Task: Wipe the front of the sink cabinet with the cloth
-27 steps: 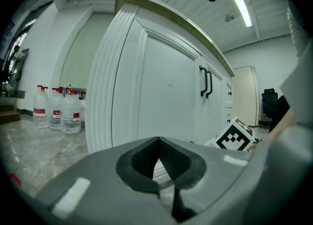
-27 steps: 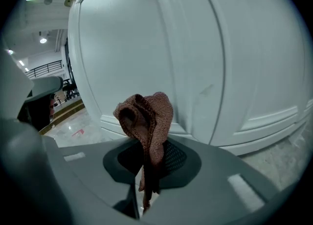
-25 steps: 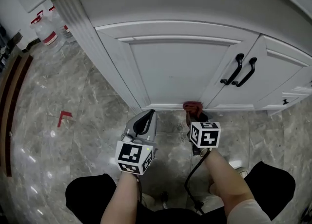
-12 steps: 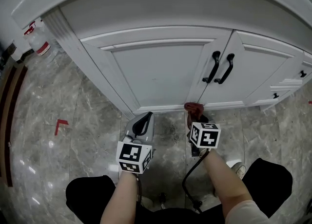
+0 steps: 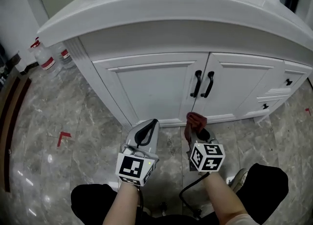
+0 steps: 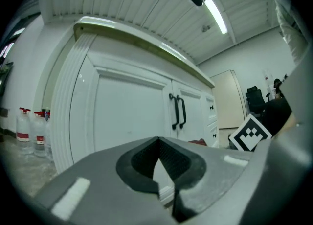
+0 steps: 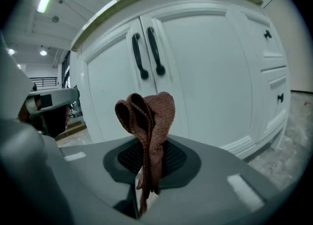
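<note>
One cloth (image 7: 152,114) pinched in R gripper (image 7: 145,168) (lower end hidden).

White cabinet (image 5: 146,87), black handles (image 5: 197,84), rust-red cloth (image 5: 195,121), grey marbled floor (image 5: 83,116)

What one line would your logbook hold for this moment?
right gripper: shut on cloth | left gripper: shut, empty | cloth: short of cabinet front | wipe: not yet begun
</note>
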The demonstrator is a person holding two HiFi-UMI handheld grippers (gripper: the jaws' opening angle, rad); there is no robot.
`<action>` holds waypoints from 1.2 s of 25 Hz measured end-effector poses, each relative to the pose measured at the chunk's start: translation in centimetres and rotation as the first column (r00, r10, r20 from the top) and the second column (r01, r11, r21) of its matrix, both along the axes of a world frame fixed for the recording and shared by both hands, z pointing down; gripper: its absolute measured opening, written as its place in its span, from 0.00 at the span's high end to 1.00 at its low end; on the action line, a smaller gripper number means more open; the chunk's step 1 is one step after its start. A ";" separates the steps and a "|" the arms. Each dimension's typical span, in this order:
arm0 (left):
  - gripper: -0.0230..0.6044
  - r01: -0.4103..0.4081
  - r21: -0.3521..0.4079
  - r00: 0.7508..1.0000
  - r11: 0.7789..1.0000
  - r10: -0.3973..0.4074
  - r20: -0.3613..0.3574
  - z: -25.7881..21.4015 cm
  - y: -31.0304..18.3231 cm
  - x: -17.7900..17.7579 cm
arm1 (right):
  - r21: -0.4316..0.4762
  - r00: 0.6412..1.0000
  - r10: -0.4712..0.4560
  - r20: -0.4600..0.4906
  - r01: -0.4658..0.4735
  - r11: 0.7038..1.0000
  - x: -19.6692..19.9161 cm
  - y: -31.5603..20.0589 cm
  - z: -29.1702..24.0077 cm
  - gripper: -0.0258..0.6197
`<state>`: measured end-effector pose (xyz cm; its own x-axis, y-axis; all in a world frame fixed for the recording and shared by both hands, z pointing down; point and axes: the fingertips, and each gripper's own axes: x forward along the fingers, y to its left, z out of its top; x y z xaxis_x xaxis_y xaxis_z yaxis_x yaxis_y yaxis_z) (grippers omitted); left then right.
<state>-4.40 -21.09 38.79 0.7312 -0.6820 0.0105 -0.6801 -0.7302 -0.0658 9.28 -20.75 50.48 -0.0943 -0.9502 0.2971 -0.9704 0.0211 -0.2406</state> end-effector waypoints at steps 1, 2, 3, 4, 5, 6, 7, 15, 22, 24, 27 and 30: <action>0.96 0.003 0.016 1.000 1.000 -0.002 -0.025 -1.6 0.4 0.5 | 0.041 1.000 -0.006 -0.008 0.006 0.999 0.3 0.3 -1.9 0.83; 0.96 0.008 0.024 0.999 1.000 -0.007 -0.037 -2.6 0.6 1.0 | 0.077 1.000 -0.016 -0.020 0.018 0.997 0.6 0.5 -3.8 0.83; 0.96 0.012 0.029 0.999 0.999 -0.011 -0.034 -3.3 0.7 1.7 | 0.108 0.999 -0.030 -0.035 0.034 0.994 0.8 0.7 -5.6 0.83; 0.96 0.014 0.037 1.000 0.999 -0.013 -0.020 -3.6 0.8 2.5 | 0.132 0.998 -0.046 -0.053 0.053 0.990 1.1 0.8 -7.3 0.83; 0.96 0.014 0.047 1.000 0.999 -0.014 -0.003 -3.7 0.8 3.3 | 0.150 0.996 -0.062 -0.070 0.072 0.986 1.4 0.8 -8.8 0.83; 0.96 0.016 0.055 1.000 0.998 -0.016 0.012 -3.8 0.8 4.1 | 0.163 0.994 -0.076 -0.084 0.089 0.983 1.7 0.8 -10.2 0.83; 0.96 0.020 0.058 1.000 0.998 -0.021 0.016 -3.9 0.8 4.8 | 0.174 0.992 -0.087 -0.094 0.103 0.979 2.2 0.8 -11.6 0.83; 0.96 0.042 0.057 0.997 0.997 -0.039 -0.061 -7.6 2.1 9.3 | 0.272 0.969 -0.146 -0.200 0.198 0.942 5.2 0.3 -21.4 0.83; 0.96 0.089 0.051 0.993 0.995 -0.085 -0.080 -9.7 2.7 10.1 | 0.298 0.946 -0.207 -0.248 0.278 0.913 3.9 -1.8 -26.1 0.83; 0.96 0.088 0.058 0.994 0.994 -0.084 -0.075 -9.8 3.0 10.7 | 0.303 0.948 -0.209 -0.241 0.279 0.912 4.2 -2.5 -26.3 0.83; 0.96 0.079 0.056 0.995 0.995 -0.075 -0.071 -9.5 3.2 11.6 | 0.322 0.945 -0.215 -0.248 0.290 0.901 4.7 -2.8 -26.5 0.82; 0.96 0.052 0.056 0.997 0.997 -0.049 -0.057 -8.9 3.4 12.7 | 0.317 0.935 -0.200 -0.292 0.292 0.902 6.0 -2.6 -26.4 0.82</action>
